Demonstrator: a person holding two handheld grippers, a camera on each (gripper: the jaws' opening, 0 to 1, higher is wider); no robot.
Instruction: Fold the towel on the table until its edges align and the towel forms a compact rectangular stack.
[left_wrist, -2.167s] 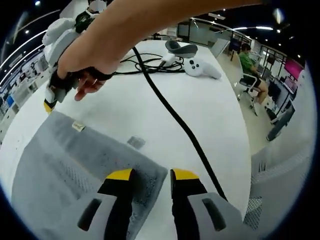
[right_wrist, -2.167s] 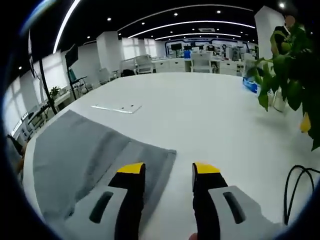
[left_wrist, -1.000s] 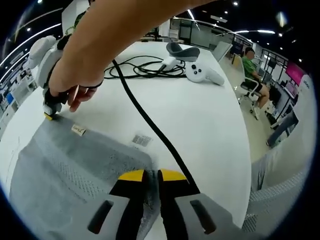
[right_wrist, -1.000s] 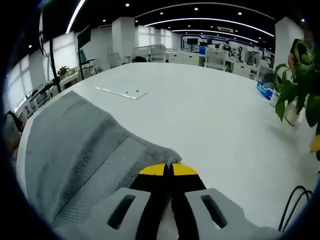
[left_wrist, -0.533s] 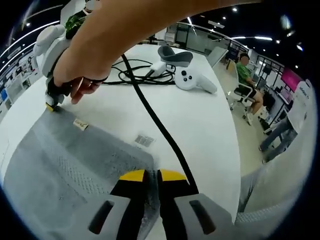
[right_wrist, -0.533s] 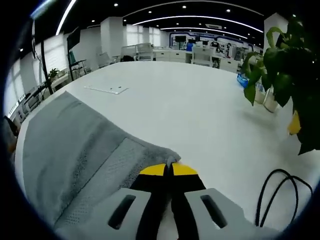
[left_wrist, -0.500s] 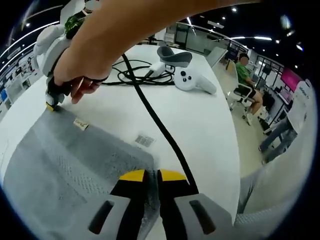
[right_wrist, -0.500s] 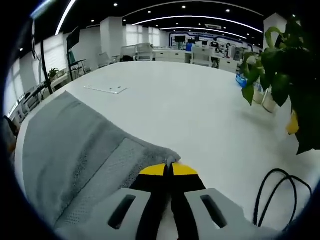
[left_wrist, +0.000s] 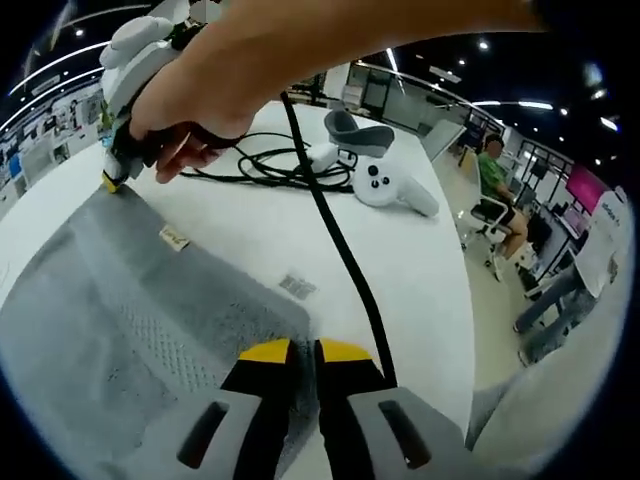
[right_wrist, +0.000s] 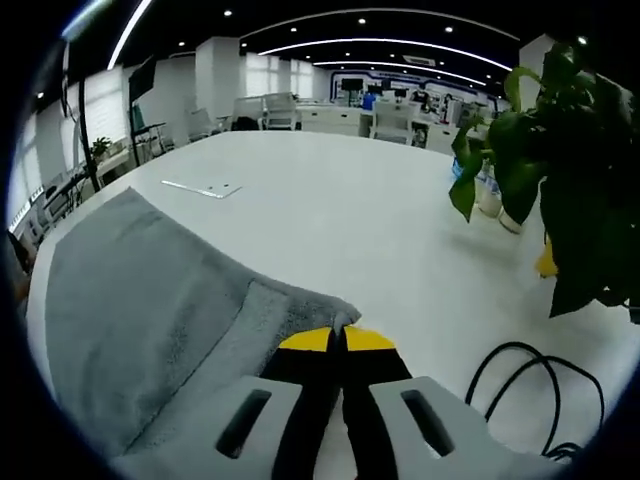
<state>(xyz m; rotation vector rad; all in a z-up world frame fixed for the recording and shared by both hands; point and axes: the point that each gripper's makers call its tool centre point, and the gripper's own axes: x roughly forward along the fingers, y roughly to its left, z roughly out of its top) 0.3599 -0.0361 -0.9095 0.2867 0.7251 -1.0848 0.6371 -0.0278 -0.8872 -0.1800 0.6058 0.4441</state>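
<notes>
Left tool (left_wrist: 303, 350) clamped on towel (left_wrist: 110, 320) corner; right tool (right_wrist: 335, 339) likewise, on table (right_wrist: 380, 220).

Yellow-tipped black-and-grey claw (left_wrist: 303, 352)

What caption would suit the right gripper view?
Right gripper pinching a grey towel corner on a white table.

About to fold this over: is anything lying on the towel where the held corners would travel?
Nothing visible lies on the towel. Both hand-held grippers, left and right, are shut on its corners. The black cable runs beside the towel's edge on the table, not across it.
</notes>
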